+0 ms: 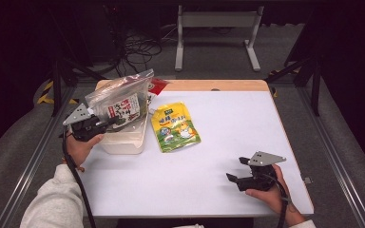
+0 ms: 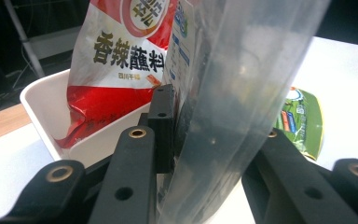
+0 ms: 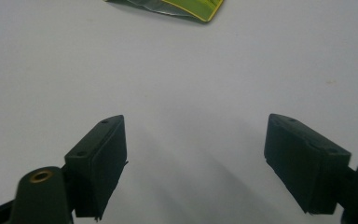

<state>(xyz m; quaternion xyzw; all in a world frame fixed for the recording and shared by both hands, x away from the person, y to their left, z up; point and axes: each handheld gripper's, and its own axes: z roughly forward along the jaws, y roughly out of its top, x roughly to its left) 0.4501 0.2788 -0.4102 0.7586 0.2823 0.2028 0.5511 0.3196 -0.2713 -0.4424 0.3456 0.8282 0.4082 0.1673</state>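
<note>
while clamped on the lower edge of the clear zip bag [image 1: 121,100], kept the left tool [image 1: 105,124] at the left of the high view, just above the white bin [image 1: 123,140], likely so the bag could hang upright and drop in beside the red sauce packet [image 2: 116,70] already standing there. seen in the left gripper view with the film pinched between the black jaws, nearly closed. rested the right tool [image 1: 235,168] at lower right on the white surface [image 1: 218,123], jaws spread wide with nothing between them, apparently parked out of the way. left the yellow-green pouch [image 1: 175,127] flat at centre, just right of the bin, within easy reach of either hand.
</note>
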